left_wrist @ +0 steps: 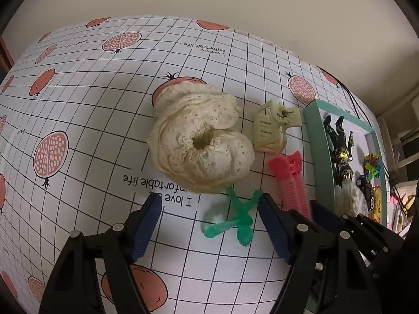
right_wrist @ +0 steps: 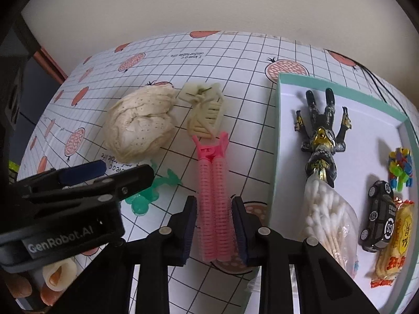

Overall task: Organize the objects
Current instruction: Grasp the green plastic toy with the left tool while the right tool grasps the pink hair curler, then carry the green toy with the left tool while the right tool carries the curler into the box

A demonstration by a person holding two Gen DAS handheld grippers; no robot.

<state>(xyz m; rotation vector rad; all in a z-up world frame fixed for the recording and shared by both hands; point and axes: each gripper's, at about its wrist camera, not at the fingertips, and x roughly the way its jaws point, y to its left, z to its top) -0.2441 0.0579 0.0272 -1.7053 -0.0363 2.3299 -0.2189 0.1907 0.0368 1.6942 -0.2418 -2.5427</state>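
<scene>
Pink hair roller clip (right_wrist: 213, 196) lies on the tablecloth (right_wrist: 235, 104), beside our teal tray (right_wrist: 273, 144).
We clamp it with the right gripper (right_wrist: 214, 225); our left gripper (left_wrist: 209, 219) gapes wide above the green figure (left_wrist: 235, 219).

Surface: table (right_wrist: 235, 60) under a grid-patterned cloth printed with pomegranates.
Centre: cream scrunchie (left_wrist: 201, 141).
At 3 o'clock of it: cream claw clip (left_wrist: 272, 128).
At 4 o'clock: pink hair roller clip (right_wrist: 213, 196).
At 6 o'clock: green toy figure (left_wrist: 235, 219) (lying flat).
Far right: teal-rimmed box (right_wrist: 277, 130).
</scene>
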